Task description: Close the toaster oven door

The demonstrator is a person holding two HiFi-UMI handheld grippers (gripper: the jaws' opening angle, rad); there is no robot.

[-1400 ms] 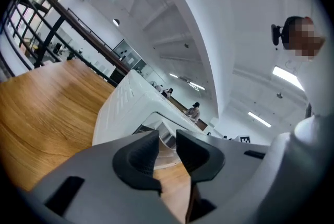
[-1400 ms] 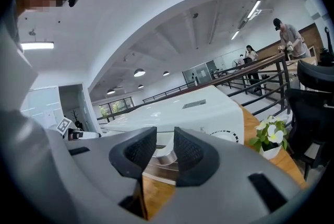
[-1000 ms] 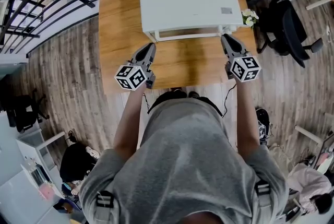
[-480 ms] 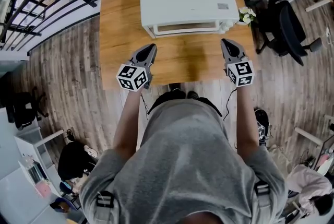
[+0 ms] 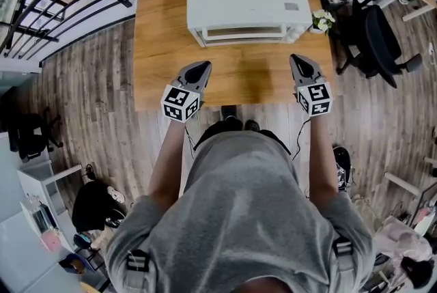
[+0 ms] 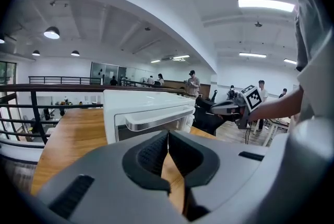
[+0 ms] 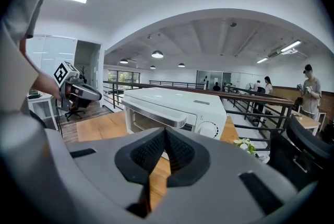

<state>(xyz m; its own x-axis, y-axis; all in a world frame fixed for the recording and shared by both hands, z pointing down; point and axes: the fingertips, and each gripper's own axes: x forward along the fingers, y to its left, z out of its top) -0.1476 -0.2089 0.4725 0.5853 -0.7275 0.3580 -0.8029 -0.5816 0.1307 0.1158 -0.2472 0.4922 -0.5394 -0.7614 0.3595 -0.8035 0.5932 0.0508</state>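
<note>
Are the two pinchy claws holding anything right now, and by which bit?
Nothing is held. The left gripper and the right gripper are both shut with nothing between their jaws, apart from the toaster oven.

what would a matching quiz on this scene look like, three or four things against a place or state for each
1 toaster oven
2 left gripper
3 flowers
4 office chair

a black, on the floor right of the table
b door shut
c jaws shut, nothing between them
d white, by the oven's right end

Pairs: 1-b, 2-c, 3-d, 4-a
</note>
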